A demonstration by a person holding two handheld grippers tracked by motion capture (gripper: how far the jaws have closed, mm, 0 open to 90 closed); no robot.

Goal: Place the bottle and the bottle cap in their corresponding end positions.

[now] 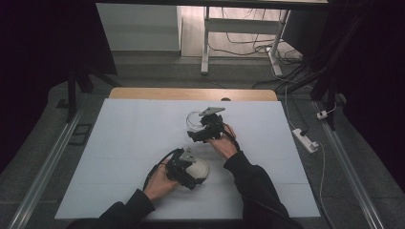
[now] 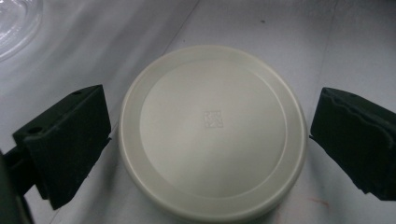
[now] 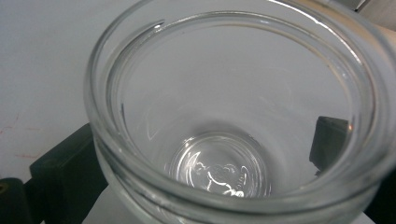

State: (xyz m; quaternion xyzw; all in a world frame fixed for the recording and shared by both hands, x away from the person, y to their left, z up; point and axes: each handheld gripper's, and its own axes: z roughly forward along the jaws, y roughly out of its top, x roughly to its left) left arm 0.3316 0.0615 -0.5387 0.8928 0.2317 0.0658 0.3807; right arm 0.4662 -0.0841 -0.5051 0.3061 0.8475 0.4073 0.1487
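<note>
Left gripper (image 2: 210, 140): jaws apart, straddling cream lid (image 2: 212, 133), lying flat on white table cover (image 1: 124, 143). Right gripper (image 3: 210, 154): jaws either side of clear glass jar (image 3: 233, 116) (mouth toward camera), apparently clamping it, farther up the table.

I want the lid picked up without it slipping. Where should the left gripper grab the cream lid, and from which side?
Grip the cream lid by its outer rim, coming straight down from above. It lies flat on the white table cover, round and low, and the left gripper already straddles it with jaws open on opposite edges.
</note>
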